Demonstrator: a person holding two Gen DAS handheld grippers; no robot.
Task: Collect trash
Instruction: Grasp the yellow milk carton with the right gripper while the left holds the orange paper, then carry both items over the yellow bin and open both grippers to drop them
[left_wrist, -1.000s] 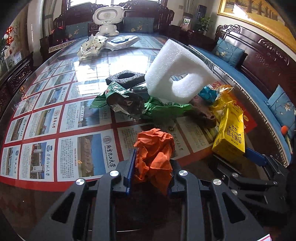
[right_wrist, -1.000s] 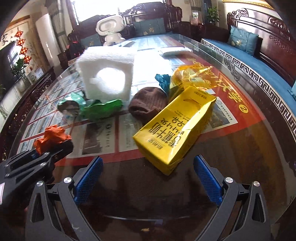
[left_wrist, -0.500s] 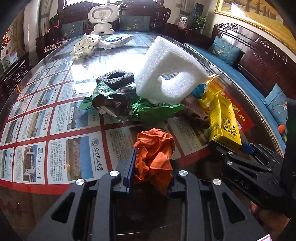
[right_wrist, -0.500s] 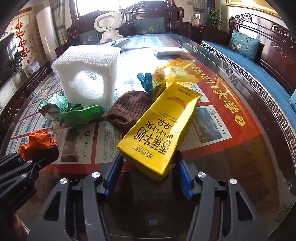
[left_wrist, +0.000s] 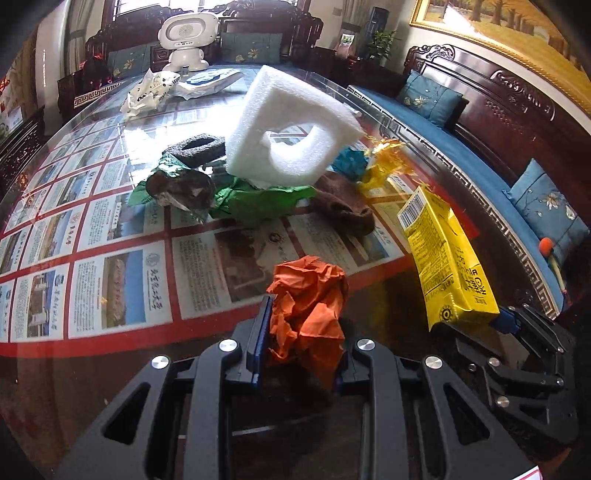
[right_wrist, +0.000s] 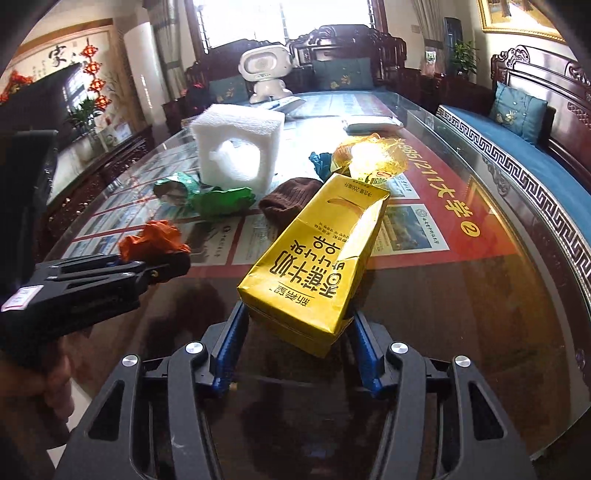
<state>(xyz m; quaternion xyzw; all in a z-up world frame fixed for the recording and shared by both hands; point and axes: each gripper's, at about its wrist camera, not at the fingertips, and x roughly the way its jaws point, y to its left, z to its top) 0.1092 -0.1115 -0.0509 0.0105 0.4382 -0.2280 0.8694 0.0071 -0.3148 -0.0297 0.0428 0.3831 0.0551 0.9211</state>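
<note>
My left gripper (left_wrist: 302, 328) is shut on a crumpled orange paper (left_wrist: 308, 295), held just above the glass table (left_wrist: 92, 369). Over on the right, the right gripper (right_wrist: 295, 332) is shut on the bottom end of a yellow drink carton (right_wrist: 317, 266), which is lifted and tilts away from me. The left wrist view shows that carton (left_wrist: 447, 266) and the right gripper (left_wrist: 517, 332) at its right side. In the right wrist view the left gripper (right_wrist: 162, 266) with the orange paper (right_wrist: 155, 240) is at the left.
More trash lies mid-table: a white foam block (left_wrist: 291, 136), green wrapper (left_wrist: 258, 199), brown knit cap (left_wrist: 343, 206), black foam piece (left_wrist: 195, 149), gold foil (left_wrist: 384, 166). White bags (left_wrist: 151, 92) and a white robot toy (left_wrist: 186, 37) stand at the far end. A blue-cushioned bench (left_wrist: 461, 147) runs along the right.
The right gripper's jaws closed from wide open onto the yellow carton and raised it off the table. The left gripper shifted sideways, still holding the orange paper.
</note>
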